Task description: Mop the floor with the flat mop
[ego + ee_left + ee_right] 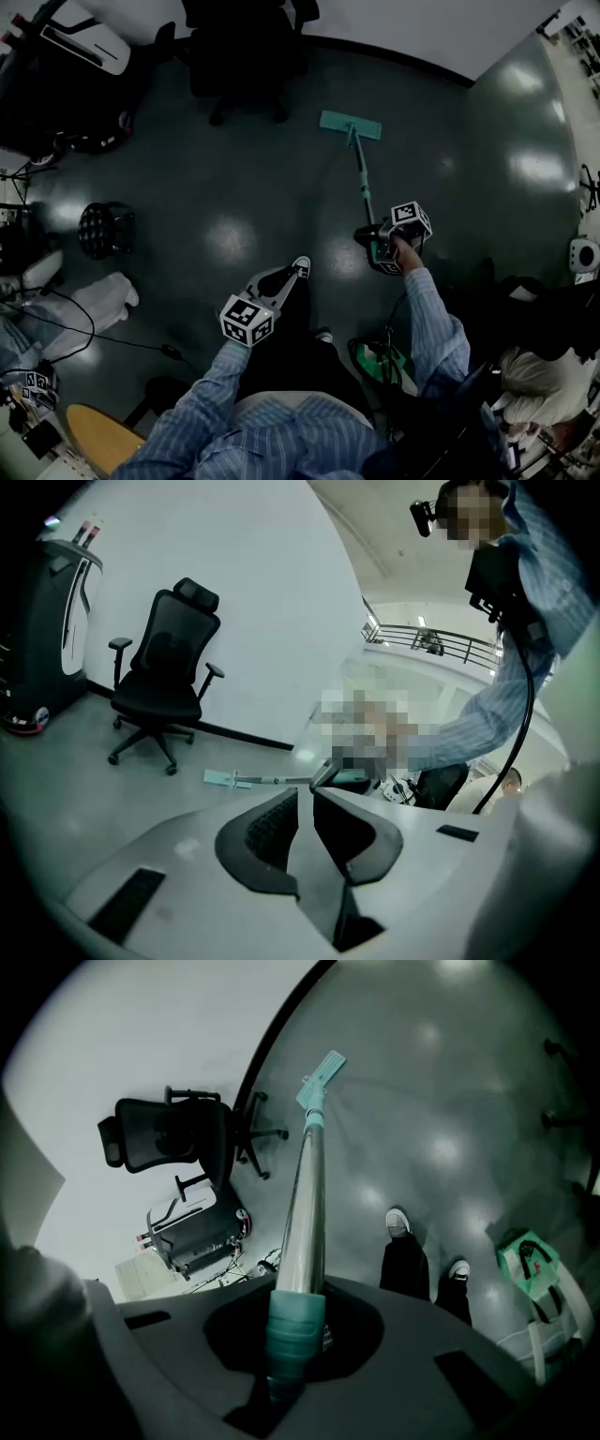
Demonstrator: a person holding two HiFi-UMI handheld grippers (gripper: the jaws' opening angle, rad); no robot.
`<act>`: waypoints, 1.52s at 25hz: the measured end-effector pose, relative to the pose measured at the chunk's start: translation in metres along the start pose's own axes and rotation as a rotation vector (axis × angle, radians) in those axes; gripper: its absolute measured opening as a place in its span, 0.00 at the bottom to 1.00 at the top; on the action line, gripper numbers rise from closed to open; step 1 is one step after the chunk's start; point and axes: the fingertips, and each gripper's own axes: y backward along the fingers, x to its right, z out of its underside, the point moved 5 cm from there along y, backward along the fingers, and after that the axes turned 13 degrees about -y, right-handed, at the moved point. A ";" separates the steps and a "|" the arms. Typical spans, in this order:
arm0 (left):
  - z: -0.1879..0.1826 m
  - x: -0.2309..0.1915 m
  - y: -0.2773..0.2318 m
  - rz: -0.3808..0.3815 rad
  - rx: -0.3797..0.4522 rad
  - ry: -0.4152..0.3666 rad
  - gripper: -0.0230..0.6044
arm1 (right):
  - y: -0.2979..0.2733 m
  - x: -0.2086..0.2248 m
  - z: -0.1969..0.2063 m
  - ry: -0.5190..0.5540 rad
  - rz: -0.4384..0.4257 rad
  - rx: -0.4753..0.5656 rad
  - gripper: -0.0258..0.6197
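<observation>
While the left arm hangs bent and low in its striped sleeve [220, 380], the left gripper [281, 283] points up the floor [225, 187] toward the office chair [246, 47], well short of it. Its jaws are pressed together, nothing between them, and its marker cube faces up at the camera.

Over to the right now: the right arm reaches forward, nearly straight. The right gripper [382, 246] is out ahead of the person, to the right of the chair and well back from it. It is clamped around the end of the flat mop [350, 125], the teal ribbed grip sitting squarely between the jaws.

And the mop itself: a slim silver handle with teal collars. It runs from the gripper up and slightly left toward the chair. At the far end is a pale teal rectangular head, lying flat on the dark, glossy floor. That head sits just in front of the chair's wheeled base and a little to its right, near it but not touching. Ceiling lights glint off the floor all around it.
</observation>
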 end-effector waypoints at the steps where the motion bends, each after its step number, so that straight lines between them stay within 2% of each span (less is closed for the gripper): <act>1: 0.003 0.007 0.007 0.001 -0.001 -0.001 0.12 | 0.001 0.012 0.014 -0.004 -0.004 -0.002 0.08; 8: 0.017 0.030 0.054 -0.041 0.004 -0.033 0.12 | 0.000 0.100 0.104 -0.011 0.011 -0.008 0.08; 15: 0.016 0.058 0.087 -0.066 0.055 -0.083 0.12 | 0.007 0.190 0.183 -0.036 -0.005 -0.017 0.08; 26: 0.063 0.150 0.147 -0.032 0.081 -0.129 0.12 | 0.022 0.342 0.318 -0.023 0.033 -0.061 0.08; 32: 0.097 0.205 0.168 -0.015 0.085 -0.129 0.12 | 0.038 0.418 0.362 0.006 0.089 -0.082 0.08; 38: 0.117 0.246 0.185 0.005 0.093 -0.136 0.12 | 0.051 0.461 0.396 0.017 0.099 -0.104 0.08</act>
